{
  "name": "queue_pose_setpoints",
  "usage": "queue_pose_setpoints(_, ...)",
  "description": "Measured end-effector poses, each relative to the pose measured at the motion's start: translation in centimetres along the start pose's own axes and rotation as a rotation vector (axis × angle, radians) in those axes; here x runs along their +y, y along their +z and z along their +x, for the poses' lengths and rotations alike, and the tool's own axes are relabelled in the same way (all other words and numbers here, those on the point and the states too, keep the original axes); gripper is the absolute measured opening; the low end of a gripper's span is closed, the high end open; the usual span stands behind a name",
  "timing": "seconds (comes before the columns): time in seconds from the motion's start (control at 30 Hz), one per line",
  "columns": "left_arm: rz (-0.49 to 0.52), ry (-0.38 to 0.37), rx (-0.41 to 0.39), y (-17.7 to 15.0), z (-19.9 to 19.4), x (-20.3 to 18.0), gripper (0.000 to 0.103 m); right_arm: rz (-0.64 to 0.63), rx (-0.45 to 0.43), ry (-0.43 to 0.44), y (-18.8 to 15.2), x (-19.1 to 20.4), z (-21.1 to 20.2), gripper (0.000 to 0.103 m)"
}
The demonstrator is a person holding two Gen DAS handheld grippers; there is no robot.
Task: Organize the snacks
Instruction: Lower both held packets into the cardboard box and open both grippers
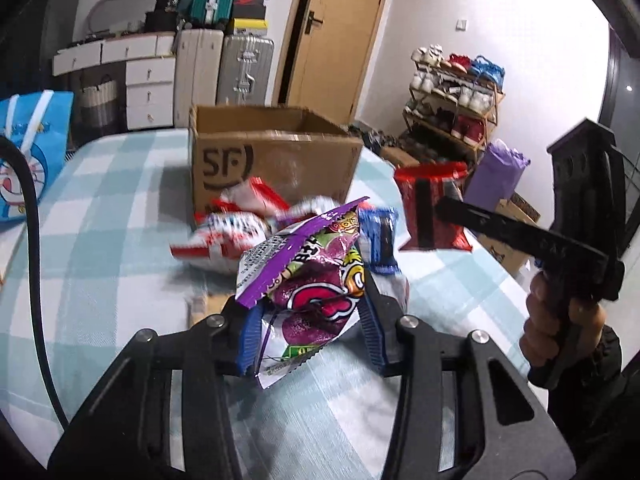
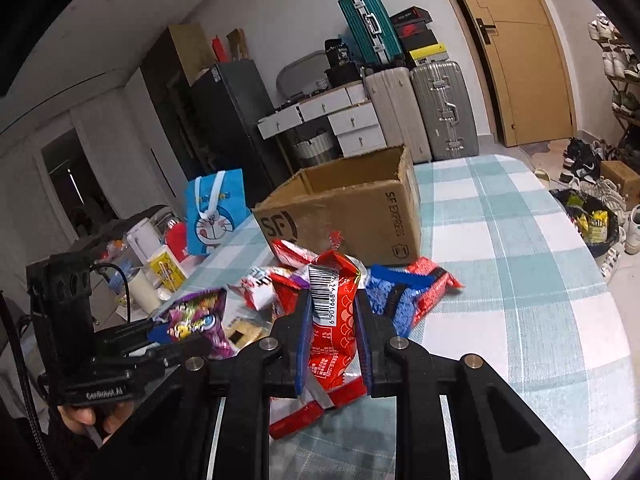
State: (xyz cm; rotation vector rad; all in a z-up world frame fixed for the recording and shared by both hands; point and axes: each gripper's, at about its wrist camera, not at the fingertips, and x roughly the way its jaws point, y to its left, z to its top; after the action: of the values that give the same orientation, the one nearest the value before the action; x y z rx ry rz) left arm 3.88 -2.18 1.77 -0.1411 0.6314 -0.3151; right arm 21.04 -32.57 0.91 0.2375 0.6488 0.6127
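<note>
- Left gripper [image 1: 306,312], lower centre of frame, clamps a crinkled purple foil snack packet [image 1: 308,280] between its fingers.
- Right gripper [image 2: 332,320], centre frame, pinches a red plastic snack packet [image 2: 334,320] before the brown cardboard box [image 2: 344,216].

Teal-and-white checks under bright snack wrappers

The checked fabric tablecloth [image 2: 520,240] is pale teal and white; the open brown cardboard box [image 2: 352,208] carries dark print. One crinkled foil packet [image 1: 308,280] is purple with white, another glossy packet [image 2: 334,320] red with a white barcode panel. A blurred blue wrapper [image 2: 394,300] seems edged in red.
</note>
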Motion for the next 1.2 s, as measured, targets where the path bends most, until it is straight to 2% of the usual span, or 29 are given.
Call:
queue_pose_setpoints(0.37,-0.018,0.059,-0.096,5.0,-0.9,1.2,0.04,-0.027,-0.048,0.024,2.9,1.0,-0.7,0.02)
queue_pose_setpoints(0.73,-0.011,0.121,-0.175,11.8,-0.3,2.5,0.04,-0.068,-0.094,0.029,7.5,1.7,0.1,0.02)
queue_pose_setpoints(0.97,0.001,0.154,-0.18,15.9,2.1,3.7,0.04,-0.064,-0.108,0.039,10.2,1.8,1.4,0.02)
queue_pose_setpoints(1.2,-0.015,0.173,-0.154,18.0,7.0,4.4,0.04,-0.034,-0.088,0.038,12.3,0.5,4.3,0.02)
